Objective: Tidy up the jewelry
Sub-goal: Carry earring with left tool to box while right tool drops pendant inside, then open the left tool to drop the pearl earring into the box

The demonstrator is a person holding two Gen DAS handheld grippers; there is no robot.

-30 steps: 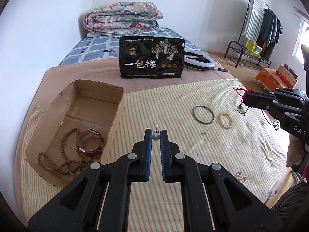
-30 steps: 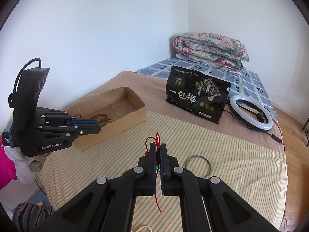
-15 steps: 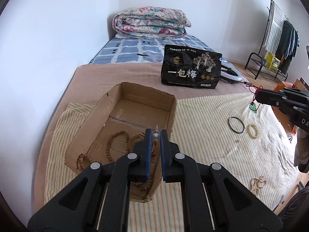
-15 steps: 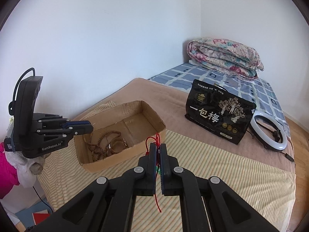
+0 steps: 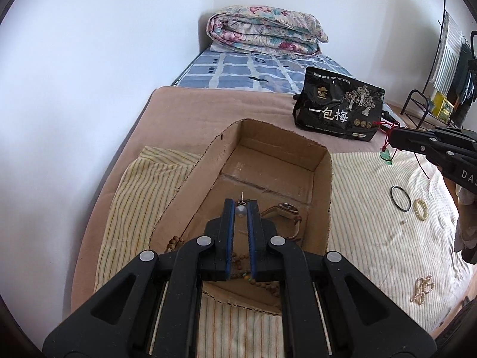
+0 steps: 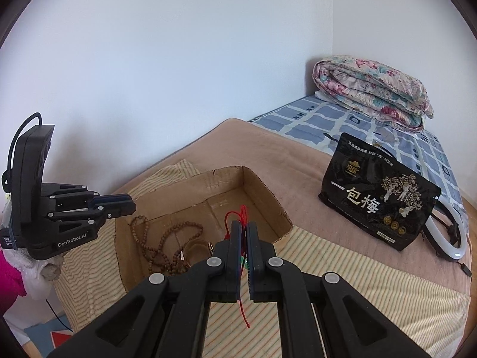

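Jewelry: beads (image 6: 167,243) and a watch (image 5: 287,210) lie in the open box (image 5: 323,161) on the striped cloth (image 5: 366,226) spread over the bed (image 5: 208,104); a black ring (image 5: 401,198), a pale bracelet (image 5: 421,208) and a pearl piece (image 5: 421,289) lie on the cloth to the right of the box, well apart from it.

Change from the earlier frames: a second ago the left claw stood over bare cloth with the box off to its left; it now stands over the box interior, with the beads under its fingers. The right claw, earlier above the black ring, has come leftward and now points at the box's near right corner. Both have kept their grips.

Left claw (image 5: 241,208): narrow, its blue pads pressed on a small silvery earring (image 5: 241,210) with a round bead, the post sticking up past the tips, held clear above the box floor.

Right claw (image 6: 244,229): closed tight on a red cord (image 6: 238,216), which loops above the tips and trails below the fingers; in the left view a green pendant (image 5: 386,155) hangs from this cord, beside the box and in front of the black bag (image 5: 340,104).
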